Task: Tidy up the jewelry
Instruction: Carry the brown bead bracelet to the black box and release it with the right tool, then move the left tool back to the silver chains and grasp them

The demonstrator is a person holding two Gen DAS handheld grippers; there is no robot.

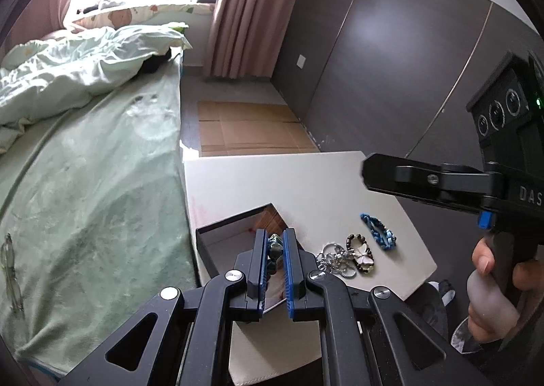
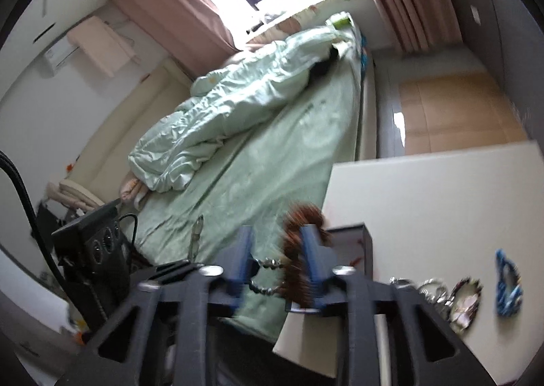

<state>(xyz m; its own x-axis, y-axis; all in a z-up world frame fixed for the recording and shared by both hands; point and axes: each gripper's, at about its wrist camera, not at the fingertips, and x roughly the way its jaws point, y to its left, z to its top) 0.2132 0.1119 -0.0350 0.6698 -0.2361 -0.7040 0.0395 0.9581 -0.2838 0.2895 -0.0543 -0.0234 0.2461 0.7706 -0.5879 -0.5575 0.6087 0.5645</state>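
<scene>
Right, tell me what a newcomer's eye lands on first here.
The left gripper pinches a dark green bead bracelet above the open box on the white table. Beside the box lie a silver chain pile, a butterfly bracelet and a blue bracelet.

A white table (image 1: 258,178) is seen beside a bed. On the table an open dark box (image 1: 234,226) is placed at about 7 o'clock. At 4 o'clock from the box, three pieces are laid in a row: a silver chain heap (image 1: 335,258), a butterfly bead bracelet (image 1: 361,251), and a blue bead bracelet (image 1: 378,230).
</scene>
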